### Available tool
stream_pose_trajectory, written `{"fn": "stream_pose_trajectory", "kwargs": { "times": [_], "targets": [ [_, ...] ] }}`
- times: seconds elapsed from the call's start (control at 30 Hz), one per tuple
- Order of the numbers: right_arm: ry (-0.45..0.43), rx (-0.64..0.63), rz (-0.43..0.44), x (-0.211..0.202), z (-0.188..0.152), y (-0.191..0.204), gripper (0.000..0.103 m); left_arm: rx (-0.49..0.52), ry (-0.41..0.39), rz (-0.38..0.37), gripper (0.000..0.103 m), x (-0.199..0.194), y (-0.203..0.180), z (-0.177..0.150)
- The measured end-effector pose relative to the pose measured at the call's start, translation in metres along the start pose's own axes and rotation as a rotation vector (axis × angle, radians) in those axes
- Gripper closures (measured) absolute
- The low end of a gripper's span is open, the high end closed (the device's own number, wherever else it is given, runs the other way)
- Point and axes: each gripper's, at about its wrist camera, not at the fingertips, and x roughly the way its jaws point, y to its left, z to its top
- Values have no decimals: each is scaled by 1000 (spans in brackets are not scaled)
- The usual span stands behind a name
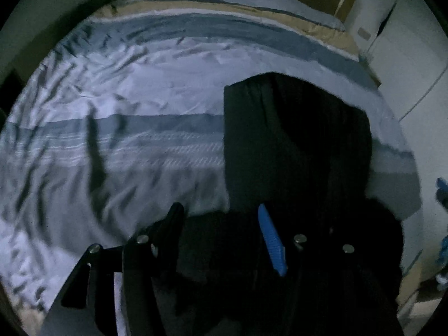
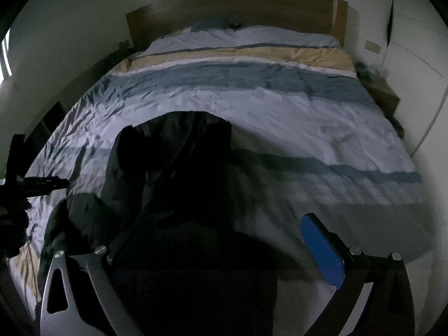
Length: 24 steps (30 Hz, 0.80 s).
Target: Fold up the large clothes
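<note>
Black garment (image 2: 168, 173) spread on bed (image 2: 322, 128), long axis toward headboard (image 2: 238, 8), nearer left tool (image 1: 221, 235), half-wide with dark cloth between its fingers, grip unclear; right tool (image 2: 218, 240) wide, empty, over garment's near edge.

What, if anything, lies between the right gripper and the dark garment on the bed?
Nothing visible does. The right gripper hangs with its jaws wide apart directly over the near part of the dark garment, which lies on the striped bedspread. The picture is dim and blurred, so contact cannot be judged.
</note>
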Motion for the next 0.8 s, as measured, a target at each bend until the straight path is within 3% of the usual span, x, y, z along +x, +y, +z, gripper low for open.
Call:
{"fn": "stream_pose_trajectory", "kwargs": {
  "times": [0.33,0.5,0.8],
  "targets": [
    [17,125,124,119,59,-8,1,-130,10,-220,49,98,26,87],
    [-4,240,182,163,80,-20,1,-196,18,-251,49,132,32,106],
    [48,280,204,210,94,-27,1,-320,40,-327,49,171,43,120]
  ]
}}
